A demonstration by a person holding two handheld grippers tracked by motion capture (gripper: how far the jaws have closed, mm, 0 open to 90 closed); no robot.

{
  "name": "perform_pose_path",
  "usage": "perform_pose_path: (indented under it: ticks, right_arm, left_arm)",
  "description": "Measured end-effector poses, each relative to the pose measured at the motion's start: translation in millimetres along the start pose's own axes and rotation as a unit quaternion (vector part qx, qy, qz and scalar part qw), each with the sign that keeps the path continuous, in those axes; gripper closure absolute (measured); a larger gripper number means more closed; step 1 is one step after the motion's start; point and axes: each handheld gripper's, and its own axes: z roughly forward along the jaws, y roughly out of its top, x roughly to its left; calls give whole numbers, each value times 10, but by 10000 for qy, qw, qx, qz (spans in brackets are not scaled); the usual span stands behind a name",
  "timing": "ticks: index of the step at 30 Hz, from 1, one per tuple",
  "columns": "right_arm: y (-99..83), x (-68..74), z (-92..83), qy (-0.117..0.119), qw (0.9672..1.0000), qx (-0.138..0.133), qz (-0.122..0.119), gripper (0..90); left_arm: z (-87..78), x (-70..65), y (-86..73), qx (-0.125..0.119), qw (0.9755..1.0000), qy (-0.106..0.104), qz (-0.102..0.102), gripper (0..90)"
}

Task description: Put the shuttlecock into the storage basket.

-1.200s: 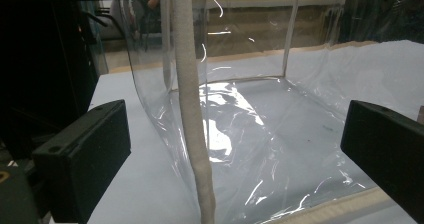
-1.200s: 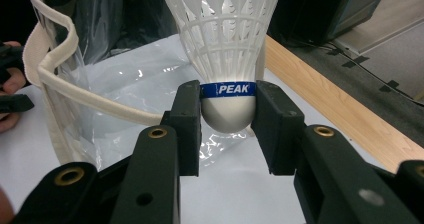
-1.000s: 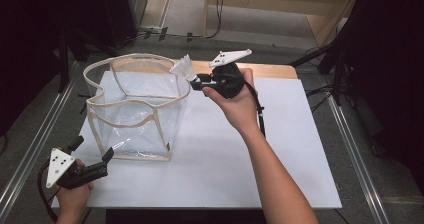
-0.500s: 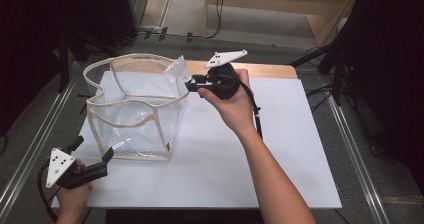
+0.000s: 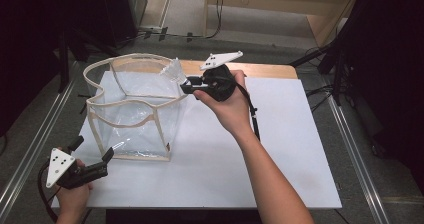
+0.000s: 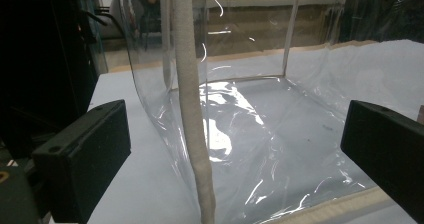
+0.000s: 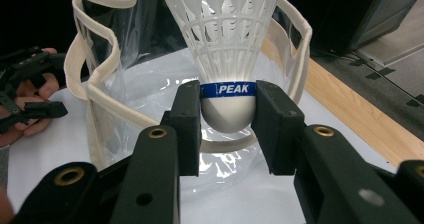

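Observation:
A white plastic shuttlecock (image 7: pixel 227 44) with a blue band marked PEAK has its cork pinched between the jaws of my right gripper (image 7: pixel 227 115). In the high view the right gripper (image 5: pixel 187 87) holds the shuttlecock (image 5: pixel 173 72) at the top right rim of a clear plastic bag (image 5: pixel 135 111) with beige trim, feathers pointing over the opening. The bag stands upright and open on the white table (image 5: pixel 280 149). My left gripper (image 5: pixel 93 150) rests near the bag's front left corner. Its jaws (image 6: pixel 235 134) stand wide apart, with the bag's beige corner seam (image 6: pixel 192 134) ahead of them, untouched.
A wooden strip (image 5: pixel 265 70) runs along the table's far edge. Metal rails (image 5: pixel 350 139) flank the table on both sides. Dark stands and cables sit on the floor behind. The person's left hand with its gripper (image 7: pixel 30 89) shows beyond the bag in the right gripper view.
My right gripper has shifted a little to the left with the shuttlecock, closer over the bag's rim. The left gripper and the bag have stayed where they were.

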Motion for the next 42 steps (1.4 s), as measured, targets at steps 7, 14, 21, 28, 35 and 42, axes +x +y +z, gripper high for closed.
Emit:
perform_pose_path:
  ticks: [7, 14, 21, 28, 35, 42]
  right_arm:
    - [-12, -3, 17, 148, 9999, 7, 23, 536]
    - [-42, -37, -26, 30, 9998, -176, 133, 318]
    - [-142, -88, -105, -42, 9995, -255, 179, 108]
    - [-321, -173, -212, -238, 9988, -254, 342, 77]
    - [-501, -208, -251, -352, 9989, -106, 292, 0]
    - [-682, -236, -293, -355, 9988, -149, 288, 0]
  left_arm:
    - [0, 0, 0, 1, 10000, -1, 7, 3]
    - [-1, 0, 0, 10, 10000, -4, 1, 3]
    - [0, 0, 0, 8, 10000, -2, 3, 3]
    - [-1, 0, 0, 9, 10000, 0, 4, 3]
    - [0, -1, 0, 9, 10000, 1, 9, 3]
    - [-1, -1, 0, 18, 10000, -1, 21, 3]
